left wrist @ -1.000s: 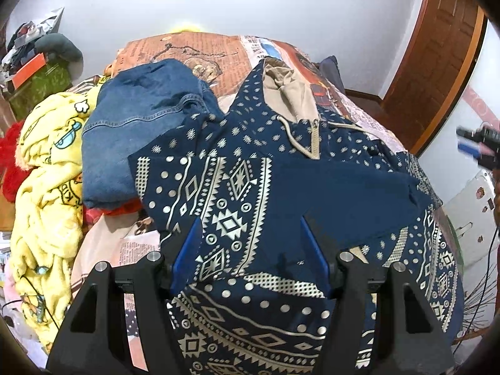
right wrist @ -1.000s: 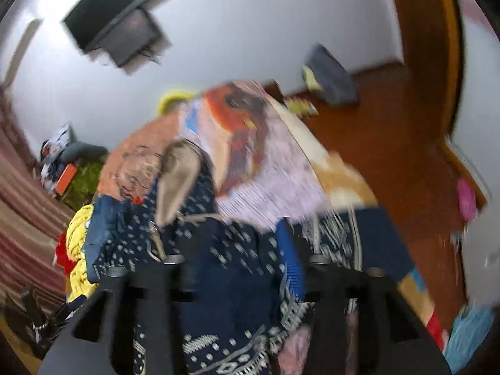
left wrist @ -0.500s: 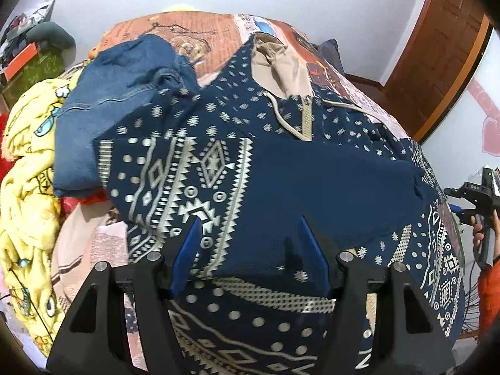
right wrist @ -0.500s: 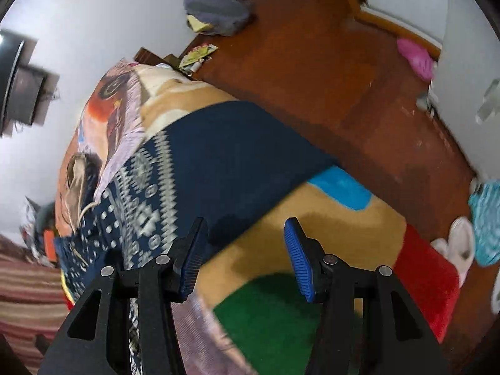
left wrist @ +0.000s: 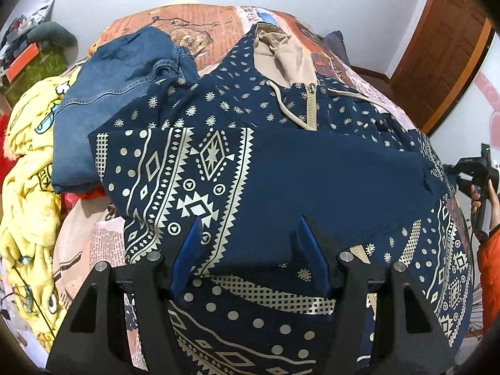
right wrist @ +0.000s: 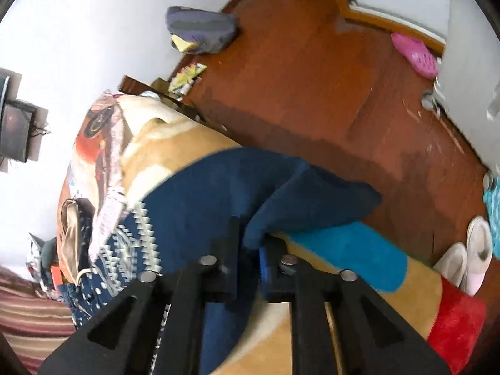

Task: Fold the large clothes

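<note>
A large navy hoodie (left wrist: 281,162) with cream geometric print, beige hood lining and a zip lies spread on the bed, one sleeve folded across its chest. My left gripper (left wrist: 250,250) is open and empty, just above the hoodie's lower part. My right gripper (right wrist: 250,243) is shut on the plain navy end of the hoodie's sleeve (right wrist: 281,193) at the bed's right edge. The right gripper also shows in the left wrist view (left wrist: 478,172), held in a hand.
Folded blue jeans (left wrist: 118,93) and a yellow cartoon blanket (left wrist: 28,187) lie to the left of the hoodie. The bed cover (right wrist: 140,143) hangs over the edge. Slippers (right wrist: 468,259), a pink shoe (right wrist: 415,53) and a grey bag (right wrist: 200,28) lie on the wooden floor.
My right gripper has swung down to the bed's right edge and shut on the navy sleeve end. My left gripper has moved closer over the hoodie and stays open.
</note>
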{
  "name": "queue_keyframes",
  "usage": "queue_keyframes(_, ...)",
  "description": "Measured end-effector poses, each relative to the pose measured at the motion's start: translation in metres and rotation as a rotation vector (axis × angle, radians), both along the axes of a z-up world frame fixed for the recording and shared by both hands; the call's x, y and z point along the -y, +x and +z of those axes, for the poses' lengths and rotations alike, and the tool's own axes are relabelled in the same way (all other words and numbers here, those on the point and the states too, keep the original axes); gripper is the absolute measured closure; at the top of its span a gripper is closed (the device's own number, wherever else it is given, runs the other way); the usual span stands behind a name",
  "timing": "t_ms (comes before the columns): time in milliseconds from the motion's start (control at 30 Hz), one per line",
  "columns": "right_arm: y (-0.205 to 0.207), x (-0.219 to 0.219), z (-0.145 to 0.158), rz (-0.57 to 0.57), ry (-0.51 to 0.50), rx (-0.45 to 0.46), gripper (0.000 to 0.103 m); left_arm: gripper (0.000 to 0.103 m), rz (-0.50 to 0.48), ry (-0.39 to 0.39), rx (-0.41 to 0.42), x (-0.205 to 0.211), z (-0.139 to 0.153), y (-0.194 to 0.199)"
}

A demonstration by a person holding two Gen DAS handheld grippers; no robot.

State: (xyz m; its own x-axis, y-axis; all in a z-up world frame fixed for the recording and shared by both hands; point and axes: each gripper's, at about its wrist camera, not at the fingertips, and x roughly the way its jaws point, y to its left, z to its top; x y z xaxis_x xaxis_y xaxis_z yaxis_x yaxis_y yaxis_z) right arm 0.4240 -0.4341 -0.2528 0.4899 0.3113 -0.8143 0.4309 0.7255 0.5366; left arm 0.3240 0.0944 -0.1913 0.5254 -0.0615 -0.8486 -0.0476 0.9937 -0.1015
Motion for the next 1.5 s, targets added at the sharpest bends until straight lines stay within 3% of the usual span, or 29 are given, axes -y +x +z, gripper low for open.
queue_keyframes(100, -0.005, -0.016, 0.044, 0.045, -0.069, 0.111, 0.096, 0.04, 0.003, 0.003, 0.011, -0.002, 0.003, -0.003)
queue_keyframes(233, -0.009, -0.041, 0.103, 0.12, -0.069, 0.249, 0.096, 0.04, -0.007, 0.0, 0.034, -0.003, 0.01, -0.007)
queue_keyframes(333, -0.017, -0.081, 0.155, 0.231, -0.122, 0.372, 0.096, 0.04, -0.019, -0.01, 0.057, -0.004, 0.017, -0.012)
queue_keyframes(500, -0.033, -0.155, 0.197, 0.437, -0.144, 0.479, 0.096, 0.04, -0.038, -0.022, 0.091, -0.005, 0.026, -0.019)
queue_keyframes(633, -0.046, -0.218, 0.181, 0.6, -0.155, 0.452, 0.096, 0.04, -0.047, -0.026, 0.101, -0.007, 0.028, -0.026)
queue_keyframes(800, -0.052, -0.283, 0.108, 0.767, -0.17, 0.267, 0.096, 0.04, -0.049, -0.034, 0.092, -0.013, 0.026, -0.034)
queue_keyframes(900, -0.055, -0.299, 0.071, 0.822, -0.182, 0.166, 0.096, 0.04, -0.054, -0.028, 0.083, -0.015, 0.024, -0.039)
queue_keyframes(1000, -0.057, -0.306, 0.054, 0.858, -0.242, 0.109, 0.092, 0.04, -0.065, -0.011, 0.073, -0.014, 0.023, -0.041)
queue_keyframes(1100, -0.058, -0.296, 0.055, 0.854, -0.237, 0.072, 0.091, 0.04, -0.079, 0.007, 0.07, -0.009, 0.024, -0.037)
queue_keyframes(1200, -0.059, -0.288, 0.062, 0.873, -0.201, 0.04, 0.077, 0.04, -0.104, 0.018, 0.076, 0.002, 0.029, -0.03)
queue_keyframes(1367, -0.076, -0.266, 0.086, 0.882, -0.272, 0.132, 0.073, 0.04, -0.187, 0.055, 0.111, 0.039, 0.047, -0.012)
queue_keyframes(1500, -0.086, -0.226, 0.106, 0.797, -0.331, 0.216, 0.066, 0.04, -0.287, 0.056, 0.125, 0.081, 0.059, 0.011)
